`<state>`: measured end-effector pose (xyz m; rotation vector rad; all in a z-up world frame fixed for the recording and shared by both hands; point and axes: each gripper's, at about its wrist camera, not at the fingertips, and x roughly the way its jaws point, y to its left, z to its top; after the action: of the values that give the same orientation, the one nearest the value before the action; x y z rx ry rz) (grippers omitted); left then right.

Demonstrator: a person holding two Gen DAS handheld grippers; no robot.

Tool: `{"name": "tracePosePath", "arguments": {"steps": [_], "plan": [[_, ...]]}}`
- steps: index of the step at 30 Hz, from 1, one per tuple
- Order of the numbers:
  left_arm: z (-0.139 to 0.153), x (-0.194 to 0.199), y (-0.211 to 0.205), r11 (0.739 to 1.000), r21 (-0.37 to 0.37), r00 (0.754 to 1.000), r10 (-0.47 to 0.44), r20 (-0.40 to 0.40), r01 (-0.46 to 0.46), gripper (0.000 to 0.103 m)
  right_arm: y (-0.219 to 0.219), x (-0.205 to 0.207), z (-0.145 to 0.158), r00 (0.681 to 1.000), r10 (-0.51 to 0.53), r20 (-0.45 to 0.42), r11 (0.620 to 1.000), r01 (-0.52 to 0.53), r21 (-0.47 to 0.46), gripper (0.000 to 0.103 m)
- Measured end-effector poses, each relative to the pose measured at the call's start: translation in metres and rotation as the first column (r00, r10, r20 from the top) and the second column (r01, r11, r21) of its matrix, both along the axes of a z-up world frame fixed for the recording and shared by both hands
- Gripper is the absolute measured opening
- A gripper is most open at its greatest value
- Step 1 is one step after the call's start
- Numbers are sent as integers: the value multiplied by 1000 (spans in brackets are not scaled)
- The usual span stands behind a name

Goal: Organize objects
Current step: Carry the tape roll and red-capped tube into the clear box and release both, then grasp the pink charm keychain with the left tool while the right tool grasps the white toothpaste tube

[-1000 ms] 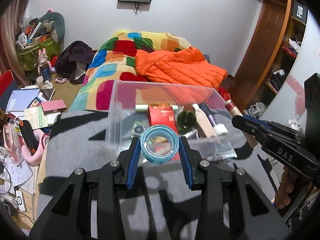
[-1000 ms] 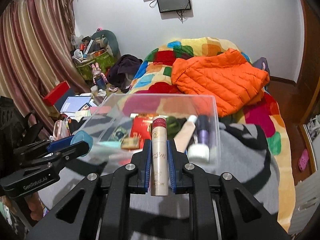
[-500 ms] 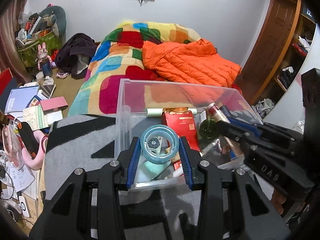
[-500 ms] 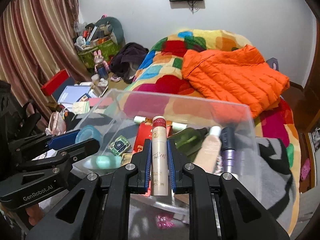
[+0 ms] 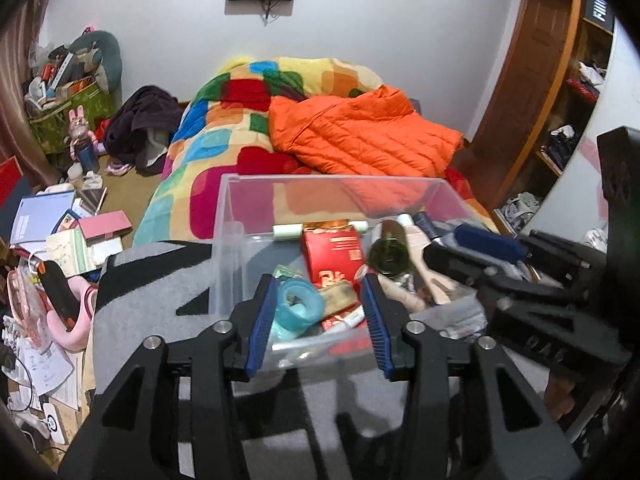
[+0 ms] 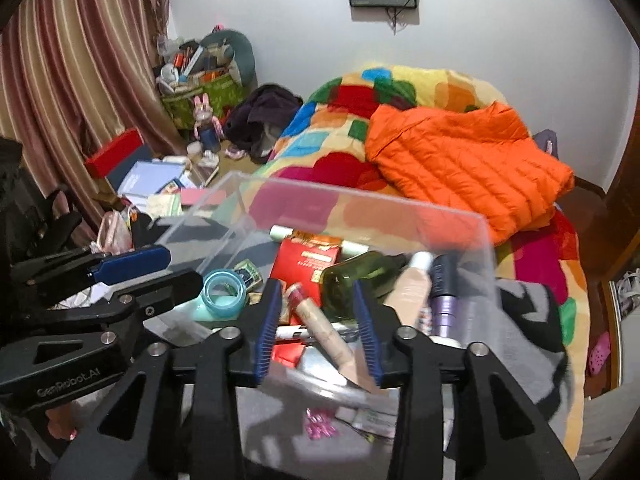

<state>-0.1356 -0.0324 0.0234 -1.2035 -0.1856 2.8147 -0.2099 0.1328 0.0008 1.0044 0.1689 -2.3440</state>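
A clear plastic bin (image 5: 228, 240) (image 6: 476, 232) stands on a grey and black blanket, full of small items. My left gripper (image 5: 318, 322) is open over the bin's near edge; the light blue tape roll (image 5: 300, 304) (image 6: 223, 293) lies loose in the bin between its jaws. My right gripper (image 6: 318, 328) is open over the bin; the beige tube with a red cap (image 6: 320, 328) lies tilted in the bin below it. A red box (image 5: 334, 252), a green bottle (image 6: 356, 280) and a purple bottle (image 6: 444, 292) also lie inside.
A bed with a patchwork quilt (image 5: 248, 120) and an orange jacket (image 5: 360, 136) lies behind the bin. Books, boxes and clutter (image 5: 60, 232) cover the floor at left. A wooden door and shelves (image 5: 532, 92) stand at right.
Both grippers moved over the bin and opened. The tape roll dropped from the left gripper and the beige tube dropped from the right gripper into the bin.
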Motion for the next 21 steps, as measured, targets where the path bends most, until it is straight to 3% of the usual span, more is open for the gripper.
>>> {"name": "tracePosePath", "arguments": {"steps": [4, 9, 21], "plan": [[8, 15, 11, 1000, -1, 999, -22, -27, 22, 55, 27, 13, 19, 997, -48, -59, 999, 47, -16, 49], [1, 25, 28, 998, 13, 999, -53, -2, 53, 58, 56, 26, 23, 993, -98, -73, 995, 97, -19, 51], [-62, 14, 92, 987, 5, 969, -161, 185, 162, 57, 108, 22, -36, 981, -176, 83, 984, 173, 35, 51]]}}
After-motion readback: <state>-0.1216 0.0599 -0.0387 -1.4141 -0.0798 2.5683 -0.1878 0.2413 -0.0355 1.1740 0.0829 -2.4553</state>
